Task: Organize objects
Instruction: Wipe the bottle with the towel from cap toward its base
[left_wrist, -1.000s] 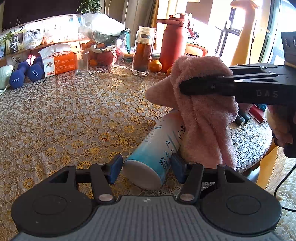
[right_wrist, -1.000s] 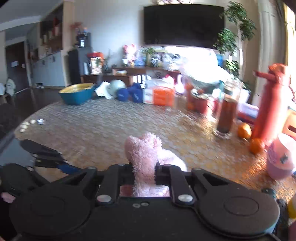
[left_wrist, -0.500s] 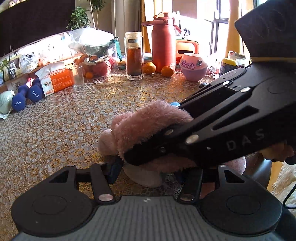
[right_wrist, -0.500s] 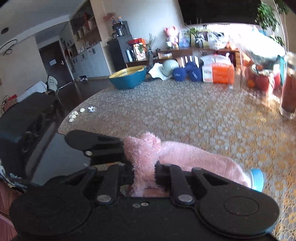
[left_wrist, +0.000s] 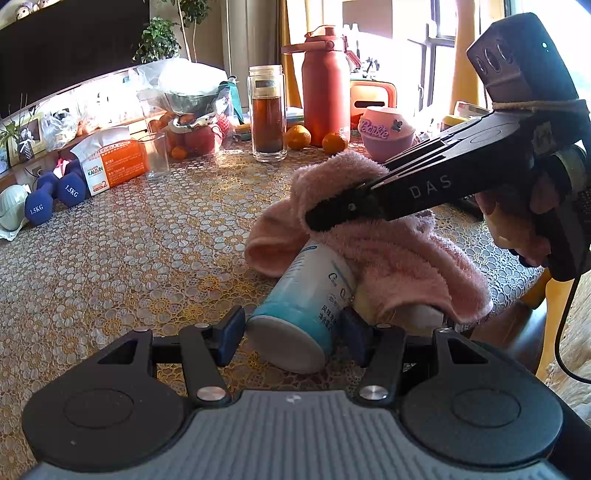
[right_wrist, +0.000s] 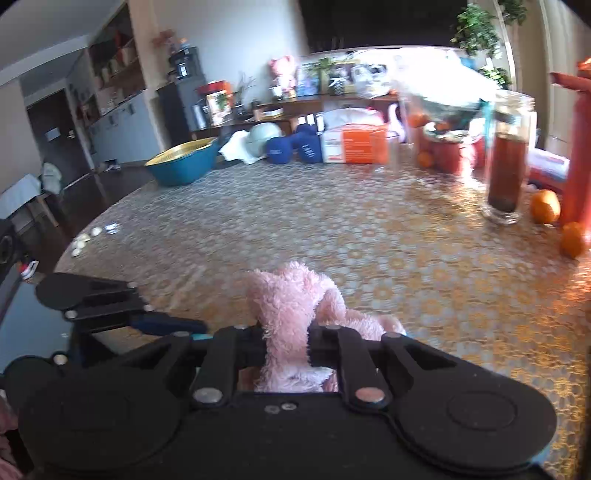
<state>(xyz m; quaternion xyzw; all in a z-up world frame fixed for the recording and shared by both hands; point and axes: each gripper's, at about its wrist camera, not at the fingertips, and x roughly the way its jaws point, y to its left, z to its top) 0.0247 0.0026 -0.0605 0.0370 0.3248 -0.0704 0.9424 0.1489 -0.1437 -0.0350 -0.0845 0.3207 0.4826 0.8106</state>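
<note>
A white and teal bottle (left_wrist: 306, 306) lies on its side on the table, base toward me. My left gripper (left_wrist: 291, 334) has its blue pads on both sides of the bottle's base, shut on it. A fluffy pink towel (left_wrist: 384, 236) is draped over the bottle's far end. My right gripper (left_wrist: 325, 218) comes in from the right and is shut on the towel, lifting a fold of it. In the right wrist view the towel (right_wrist: 291, 314) bunches between the right gripper's (right_wrist: 286, 349) fingers, and the left gripper (right_wrist: 122, 310) shows at the left.
At the table's back stand a glass tea bottle (left_wrist: 267, 114), a red flask (left_wrist: 325, 85), oranges (left_wrist: 334, 142), a pink Barbie cup (left_wrist: 386, 133), an orange tissue box (left_wrist: 114, 164), blue dumbbells (left_wrist: 51, 194) and a teal bowl (right_wrist: 184, 164). The table edge (left_wrist: 517, 288) is at right.
The right gripper has lifted the towel up and to the right, so the bottle's body shows again. The left gripper still holds the bottle's base in the same place.
</note>
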